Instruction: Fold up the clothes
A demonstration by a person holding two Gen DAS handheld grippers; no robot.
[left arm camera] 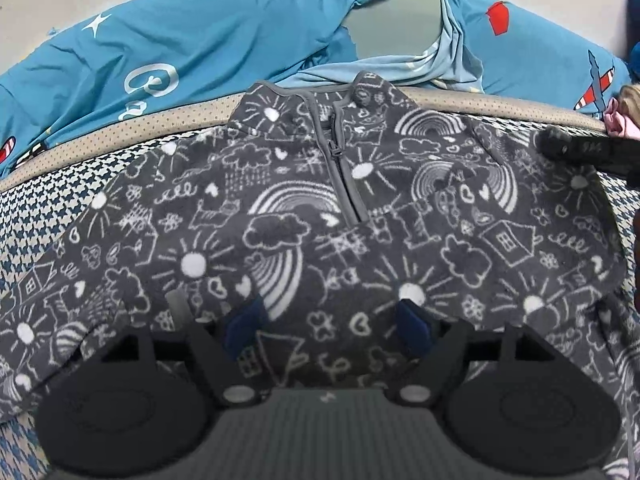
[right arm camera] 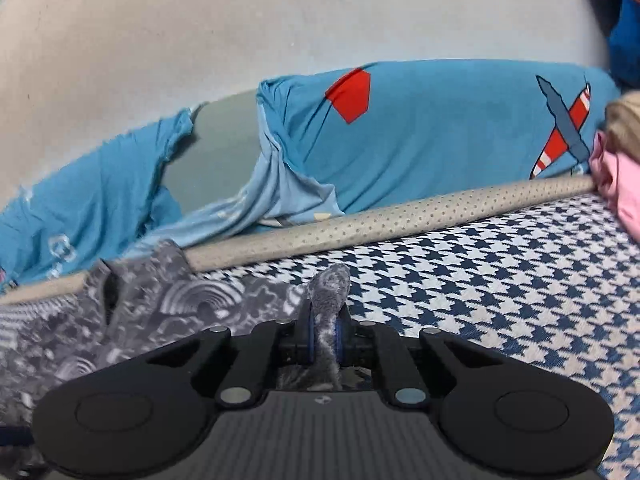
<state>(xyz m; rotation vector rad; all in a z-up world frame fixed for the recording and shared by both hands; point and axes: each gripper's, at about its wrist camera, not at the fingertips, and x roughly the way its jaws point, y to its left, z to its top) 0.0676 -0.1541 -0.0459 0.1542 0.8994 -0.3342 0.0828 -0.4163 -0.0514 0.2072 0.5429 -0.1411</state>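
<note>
The right gripper (right arm camera: 325,334) has its jaws clamped on a fold of the grey fleece pullover (left arm camera: 320,208), while the left gripper (left arm camera: 328,326) hovers over the hem with jaws wide apart. The pullover lies flat on the houndstooth bed (right arm camera: 500,272); blue printed fabric (left arm camera: 180,52) bunches at twelve o'clock, pink cloth (right arm camera: 618,184) at two.

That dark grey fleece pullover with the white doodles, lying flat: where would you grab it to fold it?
Take the dark grey fleece pullover with white doodles at an outer edge, coming in low from the side. It lies spread flat, zip up, so only the edges offer a fold to pinch. The right gripper is shut on such an edge; the left gripper hangs open over the middle.
</note>
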